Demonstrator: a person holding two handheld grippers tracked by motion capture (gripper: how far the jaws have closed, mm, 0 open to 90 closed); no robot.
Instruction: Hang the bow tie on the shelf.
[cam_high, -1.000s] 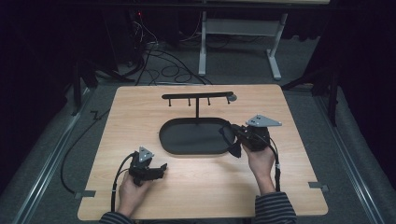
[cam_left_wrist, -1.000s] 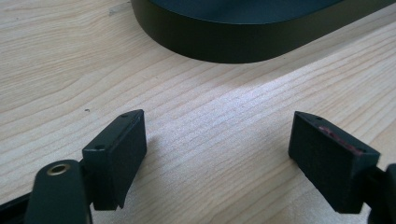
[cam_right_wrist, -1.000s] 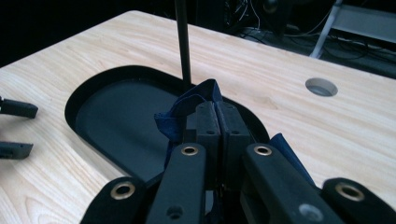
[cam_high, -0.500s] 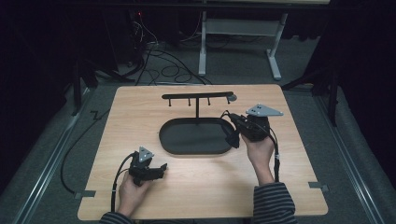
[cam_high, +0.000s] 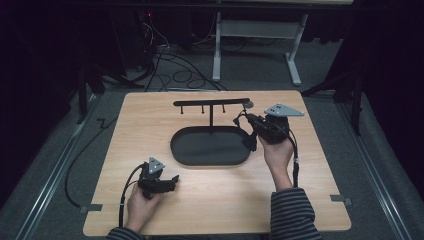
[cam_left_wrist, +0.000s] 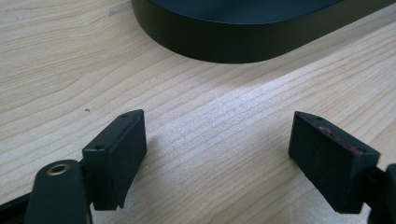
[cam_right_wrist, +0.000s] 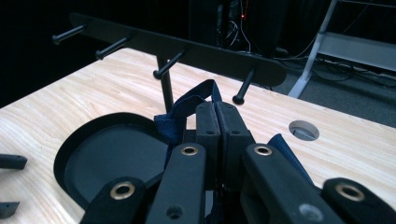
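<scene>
A dark blue fabric strap (cam_right_wrist: 187, 109) is pinched in the closed right gripper (cam_right_wrist: 218, 122) above the black oval tray (cam_high: 210, 159), near the black peg rack (cam_high: 211, 103), while the left gripper (cam_left_wrist: 219, 154) rests wide open and empty on the light wooden bench (cam_high: 200, 200).

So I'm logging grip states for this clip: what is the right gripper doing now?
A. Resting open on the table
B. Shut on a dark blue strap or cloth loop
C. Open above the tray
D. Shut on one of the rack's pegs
B: in the right gripper view the right gripper's jaws are pressed together on a dark blue strap, short of the rack's pegs.
</scene>
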